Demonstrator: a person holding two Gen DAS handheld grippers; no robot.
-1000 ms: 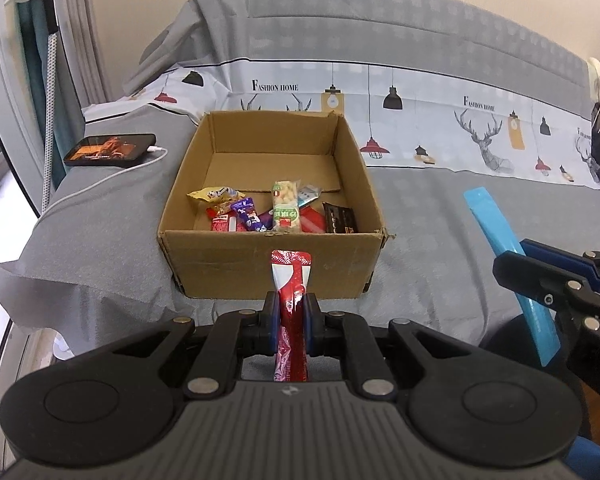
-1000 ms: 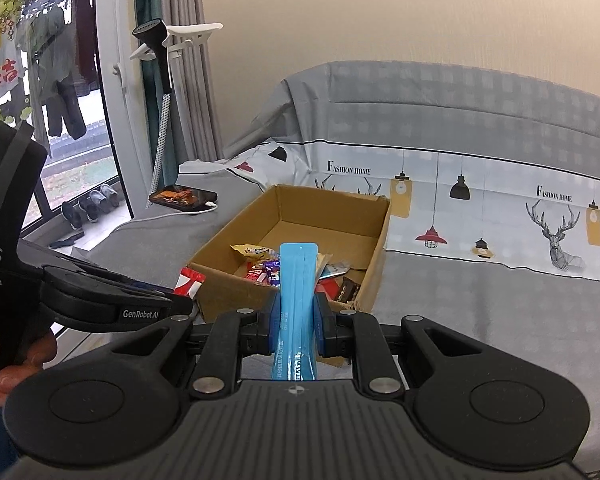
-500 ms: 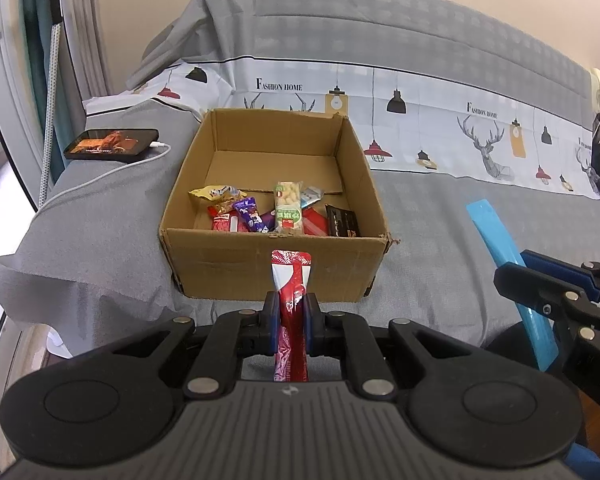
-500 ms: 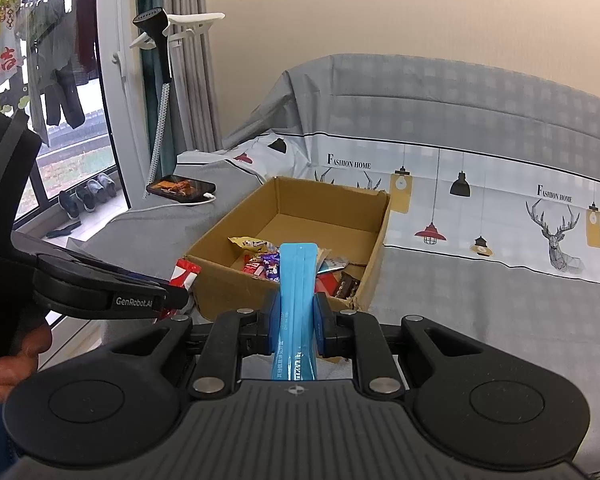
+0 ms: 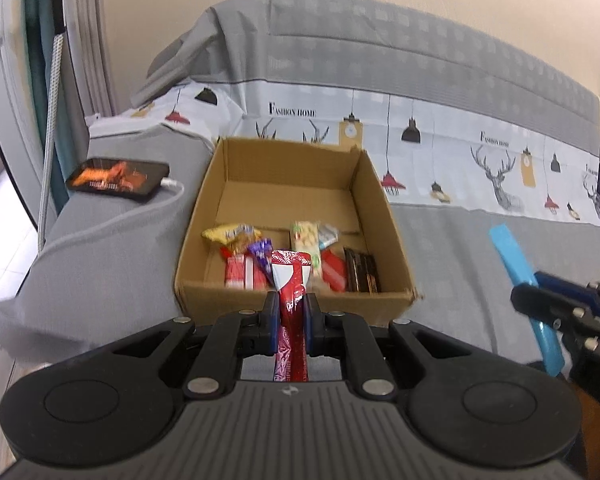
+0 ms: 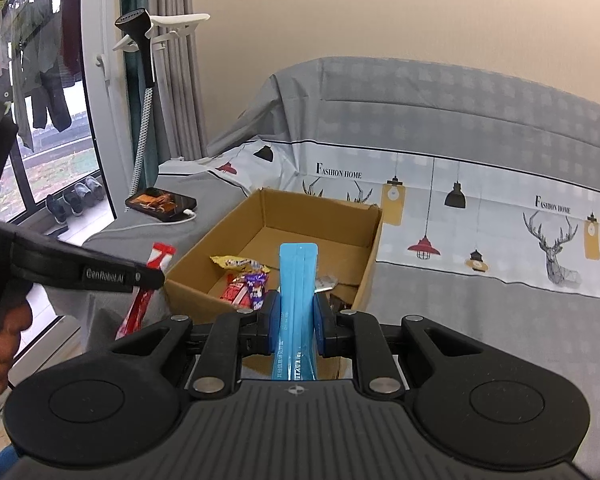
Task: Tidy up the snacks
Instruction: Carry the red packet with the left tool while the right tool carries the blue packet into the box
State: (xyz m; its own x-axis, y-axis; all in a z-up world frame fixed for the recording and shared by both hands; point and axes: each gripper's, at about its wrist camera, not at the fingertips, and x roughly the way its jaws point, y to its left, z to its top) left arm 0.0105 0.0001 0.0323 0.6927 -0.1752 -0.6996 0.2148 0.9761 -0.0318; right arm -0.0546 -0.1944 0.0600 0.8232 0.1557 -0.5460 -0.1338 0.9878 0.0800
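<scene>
Snacks [image 5: 288, 264] lie in an open box [image 5: 384, 200] on a sofa. Left gripper [image 5: 288, 316] clamps a red packet [image 5: 290, 300], right gripper [image 6: 296, 320] a blue one [image 6: 298, 280]; released early, either could miss the box.

Soft, even daylight comes from the window [image 6: 40, 168] at the left edge of the right wrist view; shadows are faint and no glare shows. Both fisheye views bend straight lines and go black at the corners. The left wrist view is slightly motion-blurred, most around the box [image 5: 204, 248].
</scene>
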